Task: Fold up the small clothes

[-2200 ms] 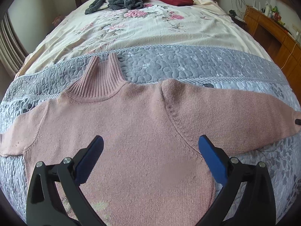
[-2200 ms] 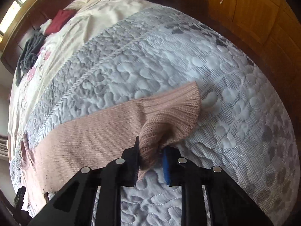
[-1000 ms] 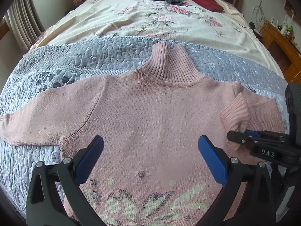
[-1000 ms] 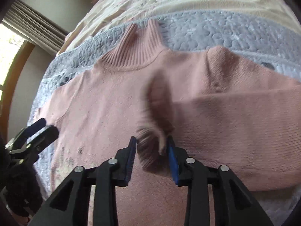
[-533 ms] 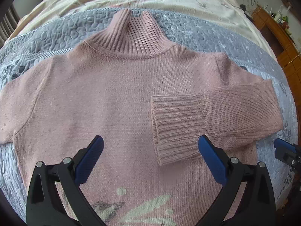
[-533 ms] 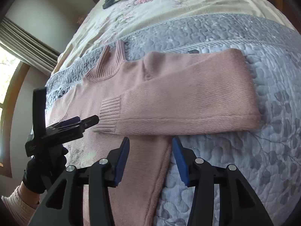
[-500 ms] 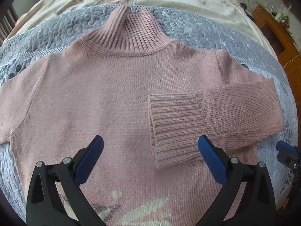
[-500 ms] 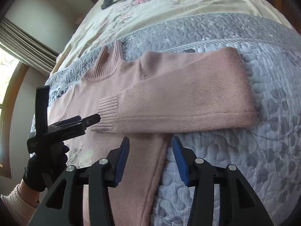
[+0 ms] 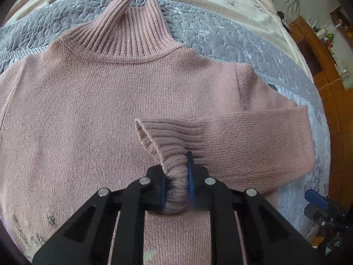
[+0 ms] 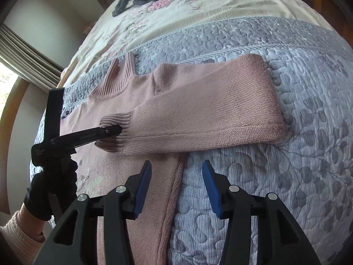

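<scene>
Left wrist view: my left gripper (image 9: 176, 183) is pinched on the ribbed cuff (image 9: 167, 141) of the pink sweater (image 9: 88, 110), lifting it above the chest. The sweater lies flat across the grey quilt (image 10: 286, 176). My right gripper (image 10: 176, 187) hangs spread over the sweater's side hem, holding nothing.

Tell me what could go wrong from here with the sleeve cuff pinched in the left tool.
The left tool grips only the ribbed cuff, bunched between its fingers, so pulling may stretch the knit or let it slip. Dragging the cuff could shift the folded sleeve off the pink sweater. The right tool is open, pinning nothing.
</scene>
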Motion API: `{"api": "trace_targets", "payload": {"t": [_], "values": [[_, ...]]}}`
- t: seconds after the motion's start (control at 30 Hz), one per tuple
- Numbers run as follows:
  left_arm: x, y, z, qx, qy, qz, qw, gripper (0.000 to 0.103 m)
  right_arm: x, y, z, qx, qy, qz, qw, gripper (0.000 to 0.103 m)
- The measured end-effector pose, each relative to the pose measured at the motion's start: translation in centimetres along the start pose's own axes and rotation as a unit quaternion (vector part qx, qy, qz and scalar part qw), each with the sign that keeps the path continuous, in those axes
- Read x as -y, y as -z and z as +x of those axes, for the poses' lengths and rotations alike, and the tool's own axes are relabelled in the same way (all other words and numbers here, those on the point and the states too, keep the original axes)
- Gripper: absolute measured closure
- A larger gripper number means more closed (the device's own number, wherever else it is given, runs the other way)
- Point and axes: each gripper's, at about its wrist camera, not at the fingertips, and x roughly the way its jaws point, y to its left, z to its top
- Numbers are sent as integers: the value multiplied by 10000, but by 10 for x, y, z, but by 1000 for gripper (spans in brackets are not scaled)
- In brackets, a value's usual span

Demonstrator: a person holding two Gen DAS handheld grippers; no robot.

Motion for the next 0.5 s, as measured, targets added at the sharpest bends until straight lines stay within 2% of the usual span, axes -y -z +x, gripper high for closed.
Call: {"api": "trace_targets", "payload": {"t": [0.1, 0.2, 0.37, 0.5], "values": [[-4, -1, -25, 326, 153, -25, 9993, 91, -1, -3, -3, 54, 62, -6, 10000, 54], [-16, -3, -48, 580, 96, -84, 9982, 91, -3, -7, -3, 104, 73, 3, 9999, 54], [-53, -16, -76, 894, -348, -100, 9953, 91, -6, -17, 0, 163, -18, 94, 9998, 54], [-89, -25, -95, 994, -715, -175, 9923, 91, -10, -29, 10, 172, -74, 172, 9997, 54]]}}
